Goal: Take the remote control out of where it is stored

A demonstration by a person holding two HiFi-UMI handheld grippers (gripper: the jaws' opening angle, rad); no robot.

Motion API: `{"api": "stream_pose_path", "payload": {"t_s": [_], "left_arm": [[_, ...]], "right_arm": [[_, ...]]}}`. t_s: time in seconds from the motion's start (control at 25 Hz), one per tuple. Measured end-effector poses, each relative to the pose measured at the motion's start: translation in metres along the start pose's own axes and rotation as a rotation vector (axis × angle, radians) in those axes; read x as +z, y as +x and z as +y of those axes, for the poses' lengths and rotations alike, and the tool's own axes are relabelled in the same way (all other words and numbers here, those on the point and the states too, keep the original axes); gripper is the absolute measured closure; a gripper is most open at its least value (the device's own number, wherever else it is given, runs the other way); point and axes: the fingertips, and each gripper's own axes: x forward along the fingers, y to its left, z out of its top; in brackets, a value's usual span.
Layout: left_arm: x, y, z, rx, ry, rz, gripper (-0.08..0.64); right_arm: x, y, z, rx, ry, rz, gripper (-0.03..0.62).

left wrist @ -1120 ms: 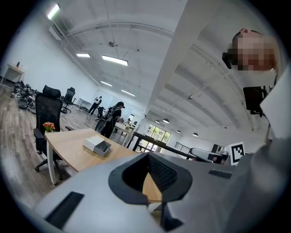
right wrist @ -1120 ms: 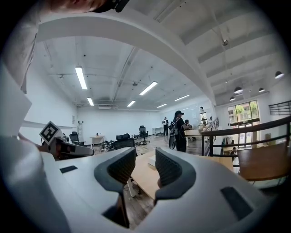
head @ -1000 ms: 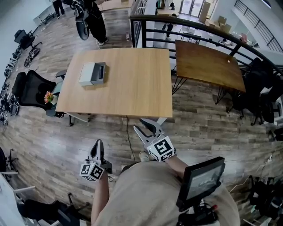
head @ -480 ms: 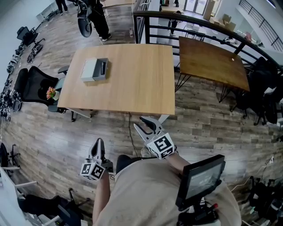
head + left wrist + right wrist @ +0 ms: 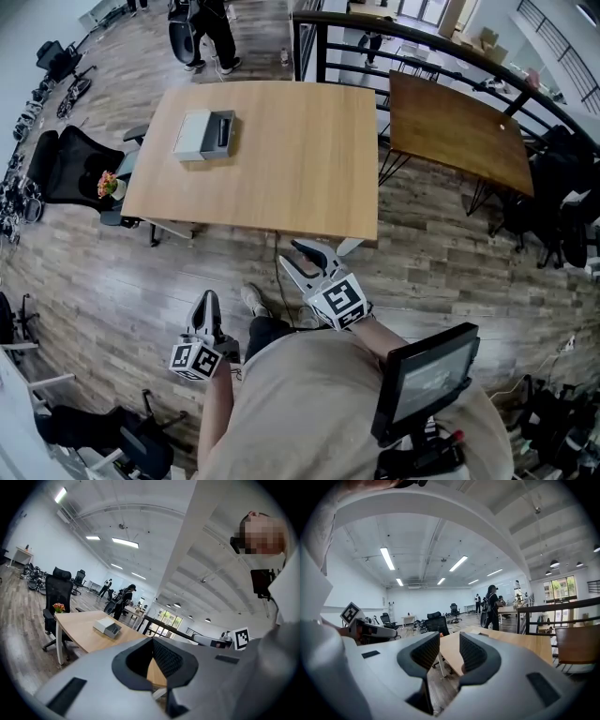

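Note:
A flat grey storage box (image 5: 203, 134) lies near the far left corner of the light wooden table (image 5: 281, 178); its right part is a darker open section. The box (image 5: 107, 627) also shows in the left gripper view. I cannot make out the remote control. Both grippers hang over the floor, short of the table's near edge. My left gripper (image 5: 206, 302) is low at the left, its jaws closed together with nothing in them (image 5: 152, 641). My right gripper (image 5: 292, 255) points at the table's near edge, its jaws apart and empty (image 5: 450, 644).
A black office chair (image 5: 64, 178) and a small flower pot (image 5: 106, 185) stand at the table's left end. A dark brown table (image 5: 459, 131) stands to the right, with a black railing (image 5: 375, 42) behind. People stand at the far end (image 5: 202, 28). A screen (image 5: 427, 380) hangs at my chest.
The table and box have drawn a little nearer and shifted right in the head view as I step forward. Both grippers keep their pose and jaw opening.

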Motion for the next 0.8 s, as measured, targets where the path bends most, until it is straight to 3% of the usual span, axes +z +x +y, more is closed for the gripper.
{"api": "stream_pose_path", "payload": {"t_s": [0.4, 0.8], "left_arm": [[0.040, 0.044, 0.033, -0.055, 0.012, 0.011, 0.566], [0.071, 0.086, 0.096, -0.094, -0.020, 0.040, 0.566]], "right_arm": [[0.014, 0.056, -0.008, -0.024, -0.008, 0.022, 0.456], [0.023, 0.144, 0.001, -0.038, -0.005, 0.047, 0.456]]}}
